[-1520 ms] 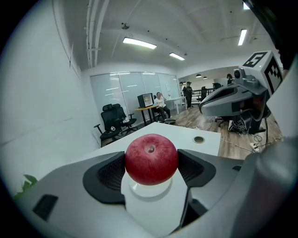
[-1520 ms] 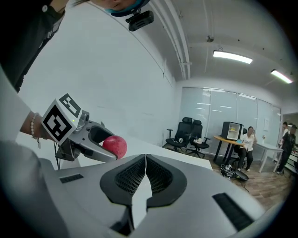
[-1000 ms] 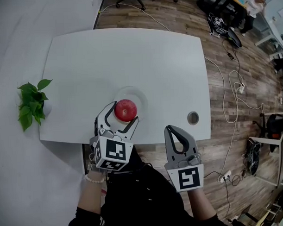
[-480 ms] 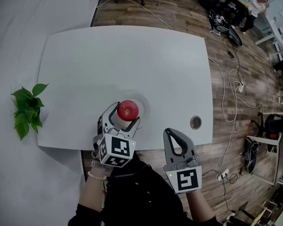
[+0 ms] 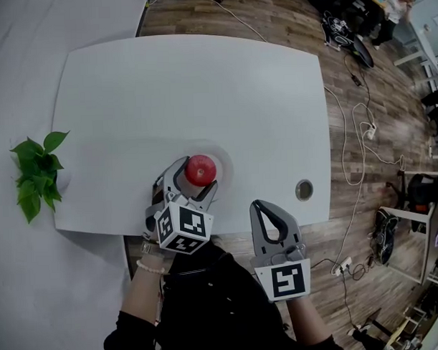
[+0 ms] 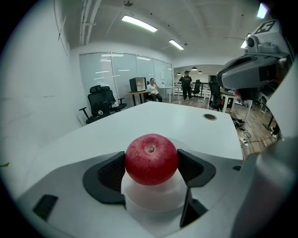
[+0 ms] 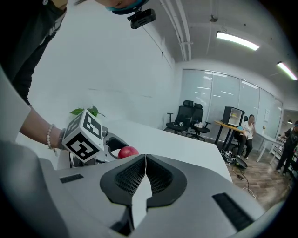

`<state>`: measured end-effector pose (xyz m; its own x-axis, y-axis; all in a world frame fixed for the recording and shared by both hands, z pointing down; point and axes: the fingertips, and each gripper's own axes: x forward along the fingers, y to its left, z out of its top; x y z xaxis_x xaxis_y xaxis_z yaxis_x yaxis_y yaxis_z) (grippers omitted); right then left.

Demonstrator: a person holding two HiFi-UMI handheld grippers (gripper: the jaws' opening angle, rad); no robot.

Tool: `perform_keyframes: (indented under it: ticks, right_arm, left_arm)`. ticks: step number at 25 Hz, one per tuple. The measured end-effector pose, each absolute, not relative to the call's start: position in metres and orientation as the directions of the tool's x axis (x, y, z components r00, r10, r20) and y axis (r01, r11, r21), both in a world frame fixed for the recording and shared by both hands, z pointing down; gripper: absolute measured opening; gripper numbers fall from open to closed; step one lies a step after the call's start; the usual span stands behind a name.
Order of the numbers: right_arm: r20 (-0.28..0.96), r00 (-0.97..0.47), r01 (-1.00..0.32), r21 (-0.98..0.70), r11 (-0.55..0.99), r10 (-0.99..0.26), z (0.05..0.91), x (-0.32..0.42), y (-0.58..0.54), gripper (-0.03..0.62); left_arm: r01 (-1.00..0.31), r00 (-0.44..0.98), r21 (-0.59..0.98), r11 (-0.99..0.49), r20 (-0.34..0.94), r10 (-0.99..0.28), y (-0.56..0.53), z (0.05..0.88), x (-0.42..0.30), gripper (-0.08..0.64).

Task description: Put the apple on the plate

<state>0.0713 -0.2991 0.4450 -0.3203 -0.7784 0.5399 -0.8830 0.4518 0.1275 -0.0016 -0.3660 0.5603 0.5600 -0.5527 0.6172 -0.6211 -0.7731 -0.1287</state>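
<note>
A red apple point(image 5: 201, 168) rests on a small pale plate point(image 5: 223, 162) near the front edge of the white table point(image 5: 187, 86). My left gripper point(image 5: 196, 177) reaches in from the front, and its two dark pads point(image 6: 109, 173) press the apple's sides, so it is shut on the apple. In the left gripper view the apple point(image 6: 151, 159) sits on the plate point(image 6: 153, 197) between the jaws. My right gripper point(image 5: 268, 212) hovers off the table's front edge, to the right of the apple, shut with nothing in it. The right gripper view shows the apple point(image 7: 127, 152) beyond the marker cube.
A potted green plant point(image 5: 32, 173) stands at the table's left edge. A round cable hole point(image 5: 303, 190) lies at the front right of the table. Cables point(image 5: 361, 123) trail over the wooden floor on the right. Office chairs point(image 6: 100, 102) and people stand far behind the table.
The head view has shifted a little. The left gripper stays around the apple on the plate, and the right gripper stays shut in about the same spot.
</note>
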Motion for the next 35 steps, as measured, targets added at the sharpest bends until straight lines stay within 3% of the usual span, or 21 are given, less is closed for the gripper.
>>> perform_keyframes:
  ticks: [19,35]
  right_arm:
    - [0.563,-0.316,-0.893,0.095,0.439,-0.764,0.457,0.073,-0.293,0.041]
    - [0.526,-0.341,-0.883,0.103,0.457,-0.779,0.440,0.069,-0.281,0.041]
  left_arm:
    - [-0.641,0.607,-0.047,-0.766,0.579,-0.544,-0.366,0.568,0.004,0.365]
    - [-0.707,0.594,-0.017,-0.707,0.527,-0.608,-0.355,0.534,-0.006,0.365]
